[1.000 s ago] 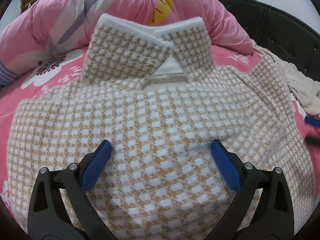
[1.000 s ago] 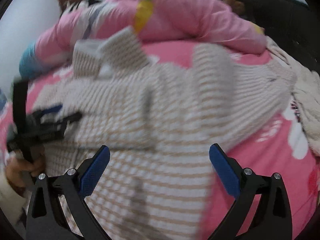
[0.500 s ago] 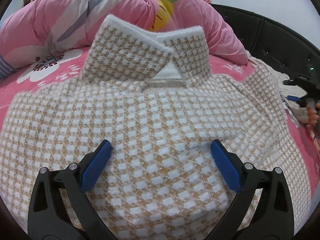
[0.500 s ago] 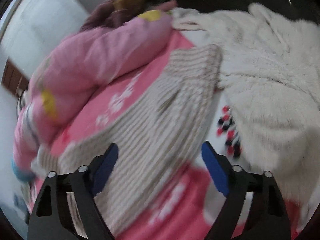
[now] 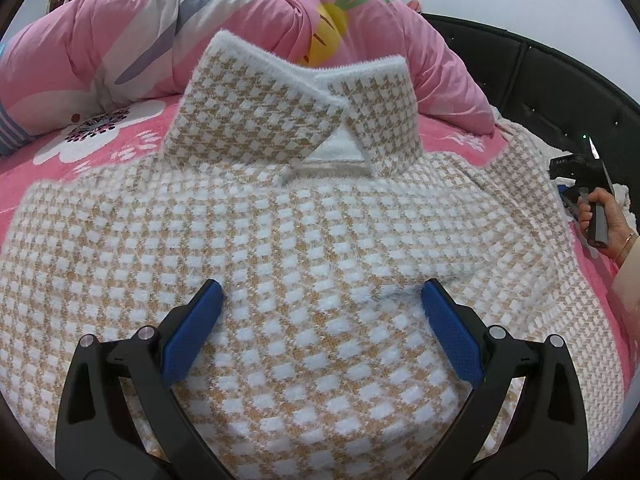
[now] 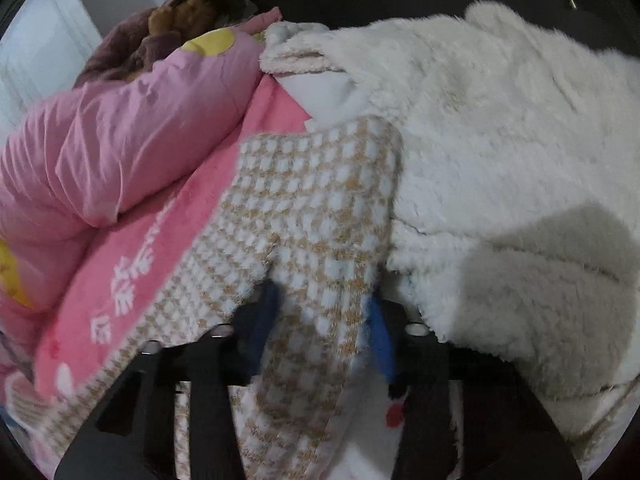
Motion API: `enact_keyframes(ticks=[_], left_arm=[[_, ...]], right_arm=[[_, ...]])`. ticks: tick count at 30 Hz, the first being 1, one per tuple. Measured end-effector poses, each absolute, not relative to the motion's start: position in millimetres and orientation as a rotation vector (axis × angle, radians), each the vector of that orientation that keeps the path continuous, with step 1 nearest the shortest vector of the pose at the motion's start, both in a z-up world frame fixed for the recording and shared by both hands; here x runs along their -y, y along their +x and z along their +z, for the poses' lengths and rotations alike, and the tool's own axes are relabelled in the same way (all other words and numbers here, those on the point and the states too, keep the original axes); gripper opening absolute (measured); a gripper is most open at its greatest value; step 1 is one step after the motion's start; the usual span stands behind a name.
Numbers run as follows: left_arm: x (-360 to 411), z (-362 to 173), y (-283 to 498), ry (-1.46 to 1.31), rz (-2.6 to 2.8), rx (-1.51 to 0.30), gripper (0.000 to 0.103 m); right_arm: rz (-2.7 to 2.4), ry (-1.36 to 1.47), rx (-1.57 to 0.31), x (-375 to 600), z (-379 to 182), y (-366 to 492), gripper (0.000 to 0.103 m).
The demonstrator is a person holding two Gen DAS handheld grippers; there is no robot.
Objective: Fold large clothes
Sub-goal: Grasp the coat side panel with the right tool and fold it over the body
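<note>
Pink bedding (image 5: 104,148) everywhere, with the checked sweater (image 5: 304,248) spread flat on it, nothing folded yet. Left gripper (image 5: 320,312) hovers spread wide over the sweater's chest; right gripper (image 6: 324,316) is closing on the sweater's sleeve (image 6: 320,208) beside a fluffy white coat (image 6: 500,140).

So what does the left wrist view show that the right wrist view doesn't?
Only the left wrist view: the sweater's collar and broad body, the open left gripper over it, and the person's hand gripping the other tool at the right edge.

Only the right wrist view: the sleeve end between the closing right gripper jaws, and the white fluffy garment beside it.

Both: the checked sweater, the pink duvet and the pink bedsheet.
</note>
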State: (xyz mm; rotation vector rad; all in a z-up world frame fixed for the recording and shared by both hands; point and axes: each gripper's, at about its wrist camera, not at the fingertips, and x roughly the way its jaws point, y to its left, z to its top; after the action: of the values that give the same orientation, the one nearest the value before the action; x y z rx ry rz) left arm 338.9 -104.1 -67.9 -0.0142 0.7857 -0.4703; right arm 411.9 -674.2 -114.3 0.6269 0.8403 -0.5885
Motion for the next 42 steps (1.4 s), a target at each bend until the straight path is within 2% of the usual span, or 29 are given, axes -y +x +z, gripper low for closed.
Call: enact_keyframes(ticks=[2,3,14,20,28,35,38,42], left_arm=[[104.0,-67.9,339.0,-0.013,-0.471,-0.786,0.096],[103.7,-67.6,339.3,-0.012,-0.469,-0.785,0.096],[106.1,-69.6,340.9,-0.016,-0.475,-0.784,0.096],[97.7,-67.5,347.8,-0.076,-0.499,-0.783,0.096],[72.3,-40.5,339.0,-0.127,-0.495,-0.825,0.095],[-4.6,-25.1,300.8,-0.188,-0.446,-0.806,0.095],[-37.4,-18.3,289.1,-0.215,-0.419,-0.786,0.095],[-64.2,-13.7,278.2,-0.202,-0.384,-0.776,0.095]], right_arm=[[-0.578,0.584,-0.805,665.6,-103.8,407.8,0.013],[-0.579,0.566,-0.794,662.9,-98.9,405.4,0.012],[-0.485,0.439,-0.587,610.9,20.6,336.4,0.009],[-0.407,0.322,-0.505,549.1,93.7,304.8,0.009],[-0.253,0.214,-0.466,432.6,139.5,294.5,0.009],[-0.036,0.113,-0.497,299.9,116.7,309.6,0.009],[0.035,0.009,-0.585,232.3,68.4,326.7,0.009],[0.156,-0.183,-0.872,152.1,-42.2,357.2,0.011]])
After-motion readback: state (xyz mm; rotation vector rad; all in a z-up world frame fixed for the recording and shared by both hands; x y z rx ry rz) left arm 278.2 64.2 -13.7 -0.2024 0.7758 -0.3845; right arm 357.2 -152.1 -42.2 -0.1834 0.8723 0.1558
